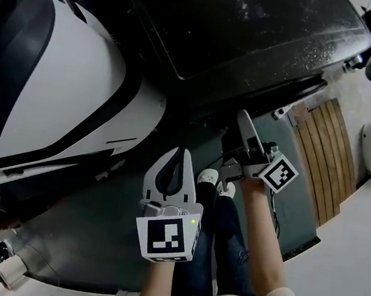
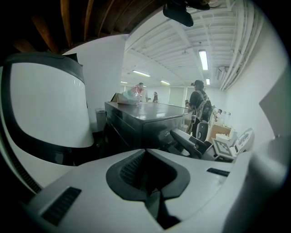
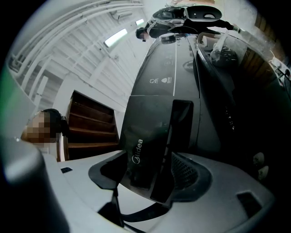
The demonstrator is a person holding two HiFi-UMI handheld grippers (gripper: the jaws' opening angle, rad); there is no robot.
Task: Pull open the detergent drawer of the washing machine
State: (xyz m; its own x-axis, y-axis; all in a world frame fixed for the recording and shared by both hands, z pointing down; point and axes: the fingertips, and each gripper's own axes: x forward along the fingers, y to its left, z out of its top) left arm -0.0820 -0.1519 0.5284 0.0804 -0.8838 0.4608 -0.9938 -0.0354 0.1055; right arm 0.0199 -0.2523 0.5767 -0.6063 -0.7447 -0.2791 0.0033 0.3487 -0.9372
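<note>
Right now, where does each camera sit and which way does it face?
Head view: on the head, steeply down onto washing machine; shows forearms, legs, left gripper, right gripper.
Left gripper view: along its shut jaws toward the machine's corner.
Right gripper view: along its open jaws at the detergent drawer.
Shared: all show the machine.

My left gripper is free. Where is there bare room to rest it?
The washing machine's dark top is mostly bare. So is the floor between the white appliance and the person's legs. Crowded: the drawer front, between the fingers of the right gripper.
</note>
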